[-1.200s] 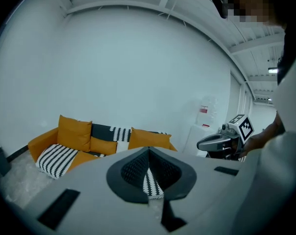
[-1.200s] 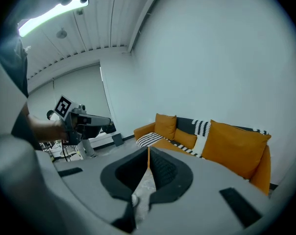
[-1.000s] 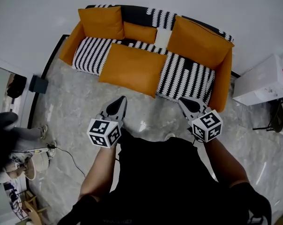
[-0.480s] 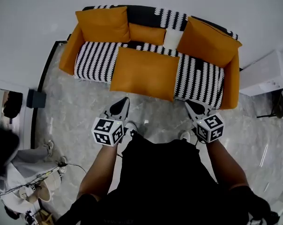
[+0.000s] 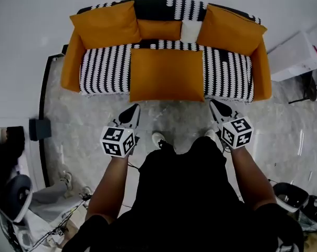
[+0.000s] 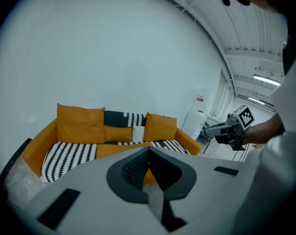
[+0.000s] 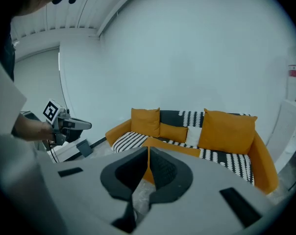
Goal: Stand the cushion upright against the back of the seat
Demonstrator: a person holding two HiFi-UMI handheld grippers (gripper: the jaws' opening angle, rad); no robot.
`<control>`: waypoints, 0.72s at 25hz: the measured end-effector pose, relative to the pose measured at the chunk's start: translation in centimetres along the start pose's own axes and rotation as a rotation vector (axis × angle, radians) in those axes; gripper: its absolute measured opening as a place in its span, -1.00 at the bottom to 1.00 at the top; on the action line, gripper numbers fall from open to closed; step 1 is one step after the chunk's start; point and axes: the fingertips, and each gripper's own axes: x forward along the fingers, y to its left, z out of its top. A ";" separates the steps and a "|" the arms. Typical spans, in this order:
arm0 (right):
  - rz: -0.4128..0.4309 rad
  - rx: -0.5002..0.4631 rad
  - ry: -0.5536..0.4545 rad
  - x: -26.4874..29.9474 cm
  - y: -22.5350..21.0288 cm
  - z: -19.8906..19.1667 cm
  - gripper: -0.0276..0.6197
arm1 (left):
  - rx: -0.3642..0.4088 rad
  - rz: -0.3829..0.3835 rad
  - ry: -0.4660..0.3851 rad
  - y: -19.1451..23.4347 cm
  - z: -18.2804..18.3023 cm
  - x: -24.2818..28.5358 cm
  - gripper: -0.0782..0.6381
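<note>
An orange sofa with a black-and-white striped seat stands against the wall ahead of me. A large orange cushion lies flat on the middle of the seat, reaching its front edge. It also shows beyond the jaws as the flat cushion and the flat cushion. My left gripper and right gripper hover over the floor just short of the seat front. Both are shut and hold nothing. The left gripper and right gripper point at the sofa.
Two big orange cushions stand upright at the backrest, with a small orange one and a white one between them. A white cabinet stands to the right, and a dark box sits on the floor to the left.
The person has stepped round, so the sofa now lies square ahead instead of slanted. Both grippers have come up to the seat front, still shut.
</note>
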 end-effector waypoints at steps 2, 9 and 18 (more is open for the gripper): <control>-0.021 0.017 0.012 0.5 0.4 -0.5 -0.79 | -0.002 -0.005 0.018 1.3 -0.8 0.0 -0.73; -0.065 0.066 0.101 3.7 -0.5 -3.3 -0.79 | -0.046 0.031 0.063 7.1 -2.2 2.0 -0.74; -0.170 0.123 0.208 9.2 -6.0 -11.5 -0.79 | -0.062 0.084 0.182 12.4 -7.6 5.9 -0.73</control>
